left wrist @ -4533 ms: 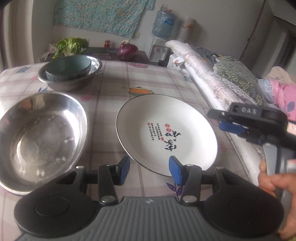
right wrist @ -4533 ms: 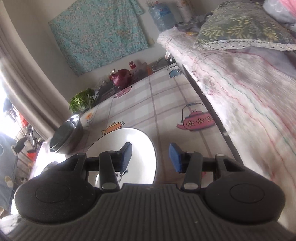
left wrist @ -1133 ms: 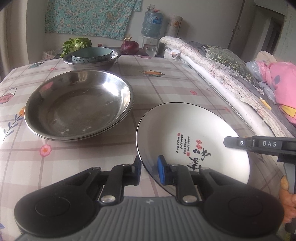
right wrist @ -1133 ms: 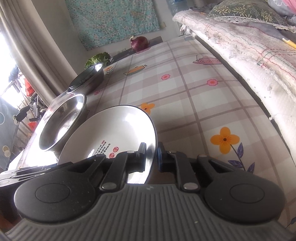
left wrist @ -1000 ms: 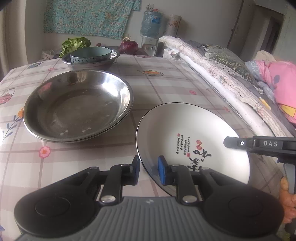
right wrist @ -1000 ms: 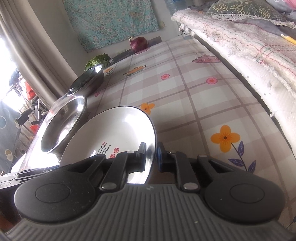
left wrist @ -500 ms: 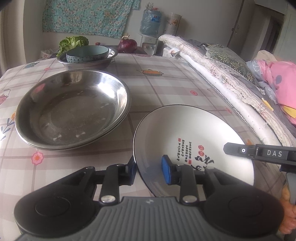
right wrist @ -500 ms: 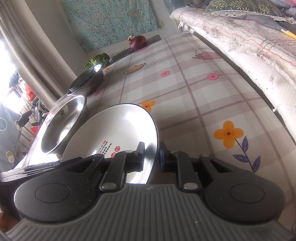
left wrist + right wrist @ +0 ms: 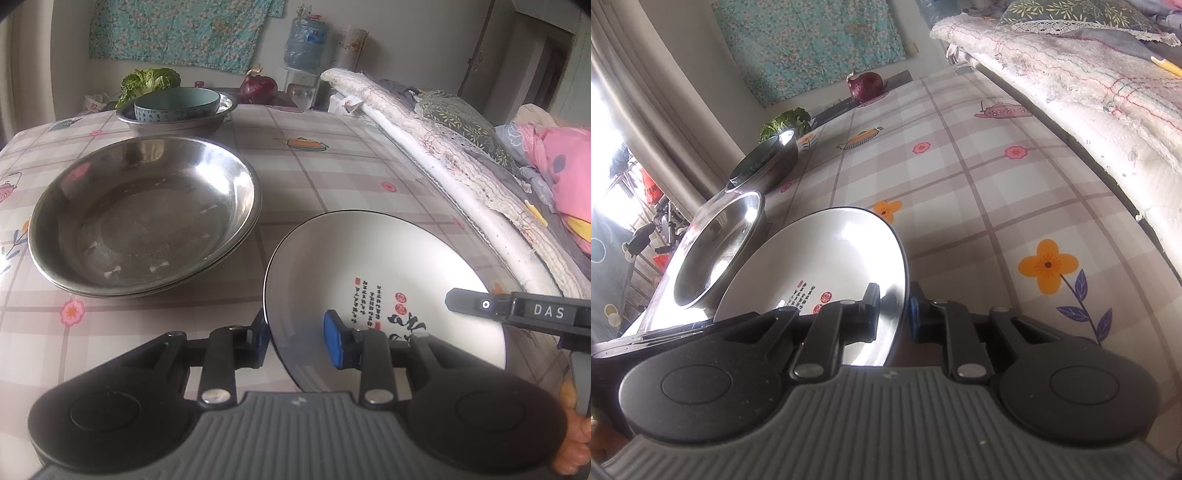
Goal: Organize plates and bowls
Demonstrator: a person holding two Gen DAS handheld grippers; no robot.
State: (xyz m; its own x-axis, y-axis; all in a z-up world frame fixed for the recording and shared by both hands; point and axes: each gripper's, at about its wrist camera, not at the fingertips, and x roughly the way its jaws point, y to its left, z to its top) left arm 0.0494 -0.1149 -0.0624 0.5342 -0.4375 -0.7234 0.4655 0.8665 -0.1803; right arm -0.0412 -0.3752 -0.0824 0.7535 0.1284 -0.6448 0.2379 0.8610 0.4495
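Our left gripper's fingers straddled the near-left rim of the white plate with slack showing, while the right gripper's fingers were narrow on the opposite rim. We held it from both sides, probably to steady it, just right of the steel bowl on the bench.

white plate — black rim, tilted | steel basins — stacked, beside it

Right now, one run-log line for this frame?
step: white plate handling | left gripper: open, straddling rim | right gripper: shut on opposite rim | steel basin: beside plate, empty
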